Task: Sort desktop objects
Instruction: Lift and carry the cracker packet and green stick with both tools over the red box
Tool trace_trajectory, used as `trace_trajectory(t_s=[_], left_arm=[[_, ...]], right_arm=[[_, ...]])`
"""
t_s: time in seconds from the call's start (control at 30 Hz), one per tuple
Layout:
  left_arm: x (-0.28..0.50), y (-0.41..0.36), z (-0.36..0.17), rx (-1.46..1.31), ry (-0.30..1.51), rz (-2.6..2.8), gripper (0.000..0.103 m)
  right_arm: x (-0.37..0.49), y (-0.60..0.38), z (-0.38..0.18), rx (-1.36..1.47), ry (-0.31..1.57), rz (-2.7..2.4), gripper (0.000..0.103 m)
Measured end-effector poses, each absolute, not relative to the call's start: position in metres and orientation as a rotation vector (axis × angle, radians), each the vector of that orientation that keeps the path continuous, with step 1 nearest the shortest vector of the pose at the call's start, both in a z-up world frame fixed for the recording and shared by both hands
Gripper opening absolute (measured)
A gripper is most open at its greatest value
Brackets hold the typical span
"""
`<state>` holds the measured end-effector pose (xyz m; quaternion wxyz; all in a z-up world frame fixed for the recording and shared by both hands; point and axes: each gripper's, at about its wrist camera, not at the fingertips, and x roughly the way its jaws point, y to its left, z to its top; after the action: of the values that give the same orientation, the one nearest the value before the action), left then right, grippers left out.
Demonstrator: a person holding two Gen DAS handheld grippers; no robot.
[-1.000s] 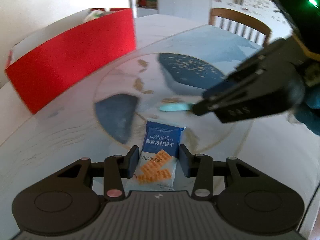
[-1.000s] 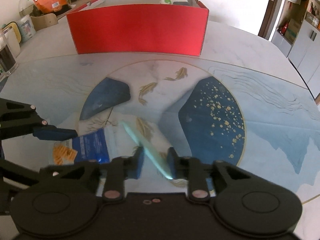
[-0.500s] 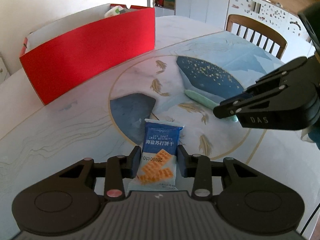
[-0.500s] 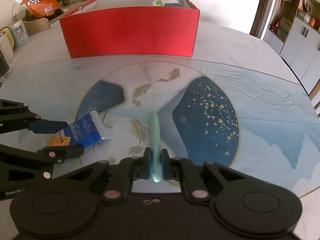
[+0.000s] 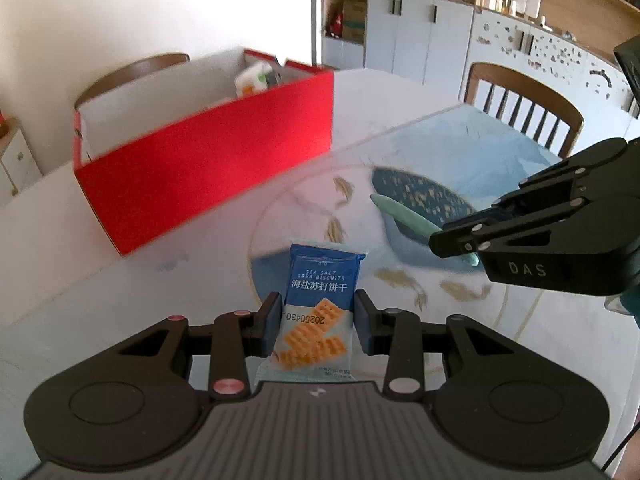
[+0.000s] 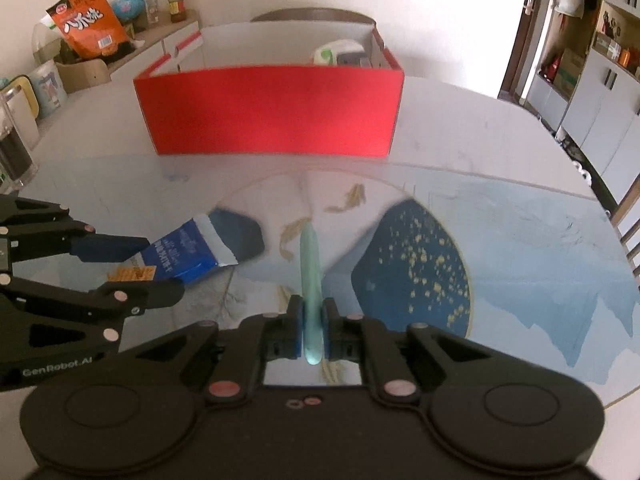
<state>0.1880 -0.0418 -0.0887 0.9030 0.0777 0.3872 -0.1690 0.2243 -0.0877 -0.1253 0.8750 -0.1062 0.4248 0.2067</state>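
Marbled table (image 6: 460,136) — red box (image 6: 272,124), chair (image 5: 528,100) behind.

Both tools are showing matte black linkages, blue finger pads (image 5: 273,317) and pink rivets; the right tool (image 5: 456,242) is wearing white "DAS" lettering

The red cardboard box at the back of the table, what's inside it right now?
Inside the red cardboard box, at its right end, a white packet with green print and a dark item beside it poke above the rim. The front wall hides the box floor and anything lower.
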Motion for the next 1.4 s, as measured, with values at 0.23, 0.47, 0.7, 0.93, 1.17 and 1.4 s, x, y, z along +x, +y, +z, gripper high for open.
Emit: trace_trajectory(t_s=[0.23, 0.47, 0.7, 0.93, 1.17, 1.4], left_arm=[[0.195, -0.035, -0.061, 0.149, 0.755, -0.321, 0.036], [0.209, -0.028, -0.038, 0.103, 0.765, -0.288, 0.036], [0.220, -0.019, -0.015, 0.092, 0.741, -0.254, 0.036], [0.232, -0.009, 0.006, 0.068, 0.721, -0.218, 0.036], [0.248, 0.000, 0.024, 0.067, 0.715, -0.186, 0.036], [0.263, 0.003, 0.036, 0.068, 0.705, -0.162, 0.036]], right_arm=[[0.233, -0.085, -0.099, -0.212, 0.841, 0.446, 0.008], [0.241, -0.081, -0.072, -0.197, 0.818, 0.480, 0.008], [0.255, -0.072, -0.050, -0.179, 0.795, 0.528, 0.008], [0.271, -0.065, -0.029, -0.157, 0.772, 0.557, 0.008], [0.288, -0.054, -0.012, -0.150, 0.751, 0.579, 0.008], [0.304, -0.047, -0.001, -0.145, 0.729, 0.603, 0.008]])
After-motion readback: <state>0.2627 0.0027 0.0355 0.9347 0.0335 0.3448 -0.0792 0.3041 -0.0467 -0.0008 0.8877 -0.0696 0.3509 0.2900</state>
